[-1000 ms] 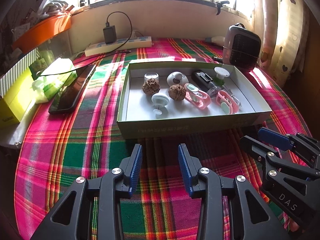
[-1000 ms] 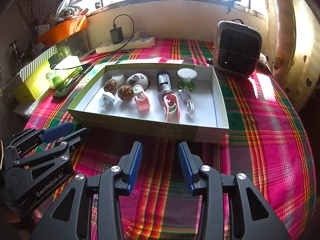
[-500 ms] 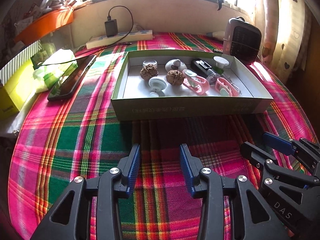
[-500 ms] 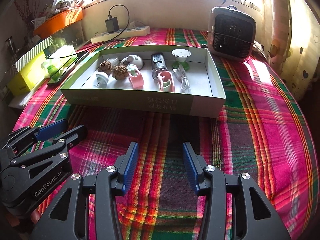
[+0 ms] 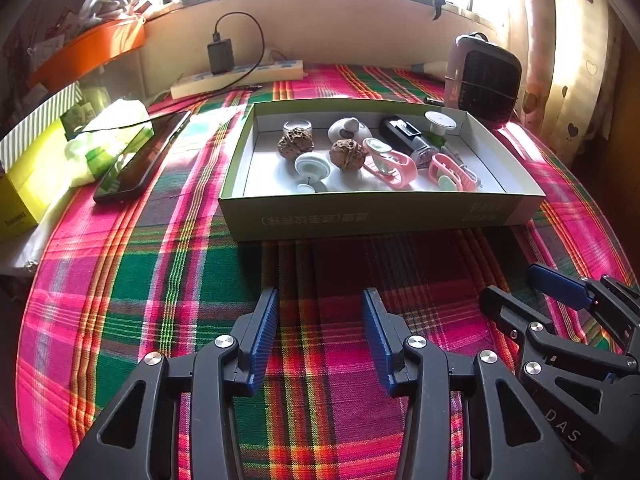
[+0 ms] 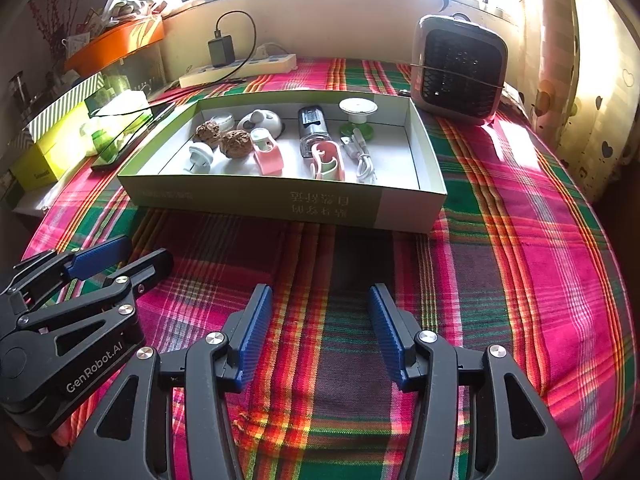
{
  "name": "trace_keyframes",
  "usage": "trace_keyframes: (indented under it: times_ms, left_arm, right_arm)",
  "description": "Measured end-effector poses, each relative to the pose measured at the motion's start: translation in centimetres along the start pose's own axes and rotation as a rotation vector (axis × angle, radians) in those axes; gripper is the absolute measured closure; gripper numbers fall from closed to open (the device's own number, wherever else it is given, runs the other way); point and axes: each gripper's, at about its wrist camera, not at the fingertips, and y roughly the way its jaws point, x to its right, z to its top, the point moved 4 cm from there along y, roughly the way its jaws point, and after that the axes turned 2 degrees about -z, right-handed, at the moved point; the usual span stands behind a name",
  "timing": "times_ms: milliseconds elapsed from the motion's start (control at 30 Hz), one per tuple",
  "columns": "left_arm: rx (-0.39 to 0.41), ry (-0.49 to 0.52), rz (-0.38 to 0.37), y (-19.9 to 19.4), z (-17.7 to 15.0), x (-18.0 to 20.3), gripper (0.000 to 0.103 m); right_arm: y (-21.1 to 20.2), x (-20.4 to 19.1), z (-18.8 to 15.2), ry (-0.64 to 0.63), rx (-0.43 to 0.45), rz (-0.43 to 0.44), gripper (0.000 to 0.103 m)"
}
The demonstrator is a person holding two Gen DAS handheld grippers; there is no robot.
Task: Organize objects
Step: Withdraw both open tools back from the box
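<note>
Box (image 5: 380, 216): on the plaid desk (image 5: 160, 280), holding two walnuts (image 5: 347, 154), pink clips (image 5: 390, 164), cable (image 6: 362, 156). Your left gripper (image 5: 320, 332) and right gripper (image 6: 320, 328): fingers apart, empty, short of it. Risk: crowded items, so your reach may knock neighbours or snag the cable.

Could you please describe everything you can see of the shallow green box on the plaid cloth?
The box is a shallow, open, rectangular tray that looks like cardboard: green outside with pale print on its near wall, white inside. It sits flat on the plaid cloth, lidless, ahead of both open hand-held grippers, neither touching it. Inside lie two walnuts, pink clips, a white cable and other small items. A heater stands behind its right corner.
</note>
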Motion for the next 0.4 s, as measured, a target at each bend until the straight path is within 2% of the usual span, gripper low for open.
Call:
trace_keyframes:
  times_ms: [400]
  left_arm:
    - [0.000, 0.002, 0.002, 0.03, -0.05, -0.09, 0.062]
  right_arm:
    - [0.00, -0.05, -0.01, -0.002, 0.000, -0.002, 0.051]
